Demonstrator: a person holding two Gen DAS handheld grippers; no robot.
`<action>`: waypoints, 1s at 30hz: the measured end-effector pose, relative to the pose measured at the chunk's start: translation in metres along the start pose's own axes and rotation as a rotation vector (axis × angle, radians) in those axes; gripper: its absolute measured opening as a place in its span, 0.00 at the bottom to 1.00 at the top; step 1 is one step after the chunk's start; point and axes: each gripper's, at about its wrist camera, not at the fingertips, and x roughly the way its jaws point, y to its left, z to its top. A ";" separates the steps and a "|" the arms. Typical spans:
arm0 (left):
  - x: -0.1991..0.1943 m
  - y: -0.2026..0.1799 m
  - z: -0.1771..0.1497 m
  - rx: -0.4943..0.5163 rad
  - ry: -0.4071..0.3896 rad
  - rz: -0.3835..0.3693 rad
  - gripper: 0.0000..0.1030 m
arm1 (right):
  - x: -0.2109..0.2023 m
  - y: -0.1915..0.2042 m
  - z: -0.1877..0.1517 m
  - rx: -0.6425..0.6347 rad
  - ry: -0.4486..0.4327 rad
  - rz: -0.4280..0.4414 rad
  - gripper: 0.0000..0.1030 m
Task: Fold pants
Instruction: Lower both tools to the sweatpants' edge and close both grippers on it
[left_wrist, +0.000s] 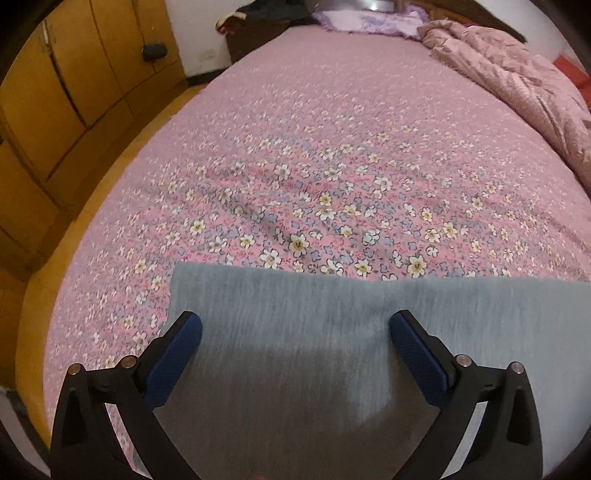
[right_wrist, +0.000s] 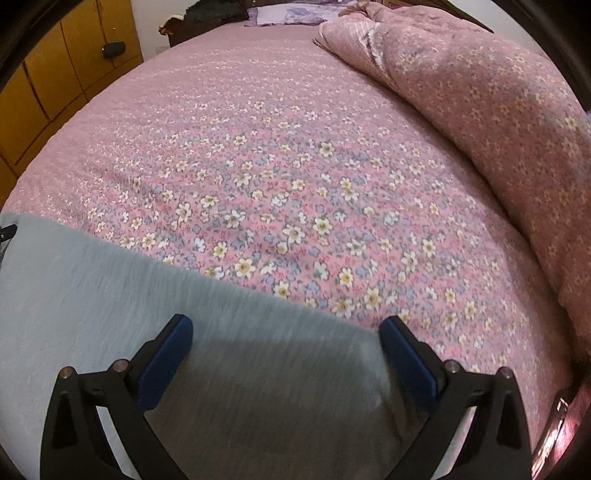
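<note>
The grey-blue pants (left_wrist: 303, 332) lie flat on the bed (left_wrist: 332, 166), filling the lower part of both my wrist views, their far edge running straight across the flowered pink sheet. My left gripper (left_wrist: 295, 328) hangs above the cloth with its jaws wide apart, blue pads (left_wrist: 173, 362) holding nothing. My right gripper (right_wrist: 286, 332) is the same, jaws spread over the pants (right_wrist: 147, 295) near their right-hand edge. A rumpled pink quilt (right_wrist: 480, 110) lies at the upper right of the frame, a lilac pillow (left_wrist: 362, 18) at the top, and yellow wooden cabinets (left_wrist: 74, 74) at the upper left.
</note>
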 end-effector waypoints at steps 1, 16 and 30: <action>0.000 0.001 -0.001 0.000 -0.011 -0.005 0.97 | 0.003 -0.001 0.001 -0.002 -0.003 0.016 1.00; -0.011 -0.011 -0.003 0.046 -0.025 -0.033 0.37 | 0.005 -0.004 0.011 -0.061 -0.032 0.075 0.73; -0.072 0.002 -0.018 -0.011 -0.055 -0.083 0.00 | -0.061 0.013 0.000 -0.111 -0.126 0.133 0.04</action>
